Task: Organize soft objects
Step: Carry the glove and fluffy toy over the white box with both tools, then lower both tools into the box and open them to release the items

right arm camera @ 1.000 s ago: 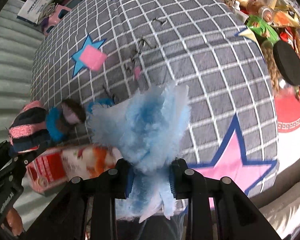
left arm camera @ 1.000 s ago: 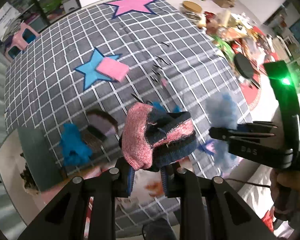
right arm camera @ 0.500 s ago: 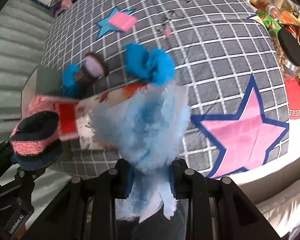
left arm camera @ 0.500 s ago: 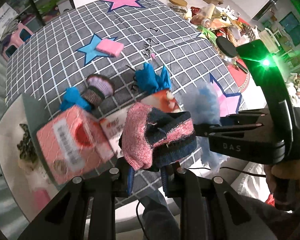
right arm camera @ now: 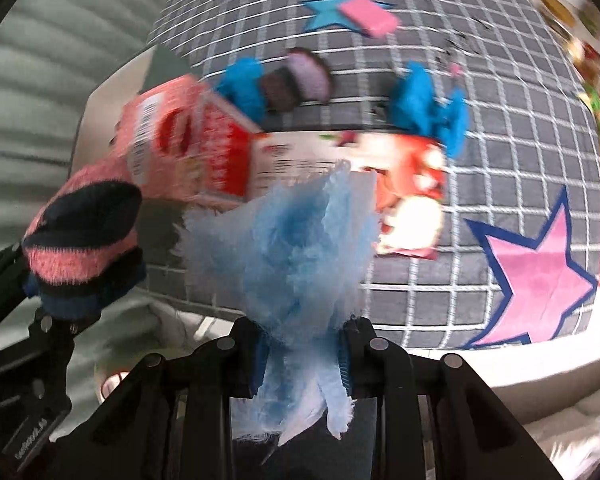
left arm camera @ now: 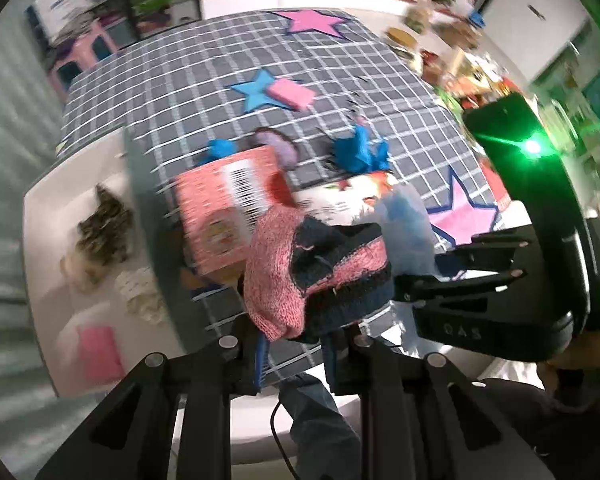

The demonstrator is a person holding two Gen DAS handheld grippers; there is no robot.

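Observation:
My left gripper [left arm camera: 294, 354] is shut on a pink and navy knitted sock [left arm camera: 316, 272], held in the air off the table's front left corner; the sock also shows in the right wrist view [right arm camera: 84, 236]. My right gripper [right arm camera: 300, 354] is shut on a fluffy light blue cloth [right arm camera: 288, 256], just right of the left one; the cloth also shows in the left wrist view [left arm camera: 408, 224]. On the table lie a bright blue fuzzy cloth [right arm camera: 432, 108], a purple and brown sock [right arm camera: 300, 80] with a blue piece [right arm camera: 242, 86], and a pink sponge [right arm camera: 370, 18].
A white bin [left arm camera: 48, 248] beside the table's left edge holds several soft items, one pink [left arm camera: 98, 350]. Two red and pink cartons [right arm camera: 188, 140] [right arm camera: 400, 184] lie near the table's front edge on the grey checked cloth [right arm camera: 500, 120]. Jars and packets crowd the far right [left arm camera: 440, 52].
Both grippers have pulled back and swung left with their loads. The white bin has come into the left wrist view. Views are blurred by motion.

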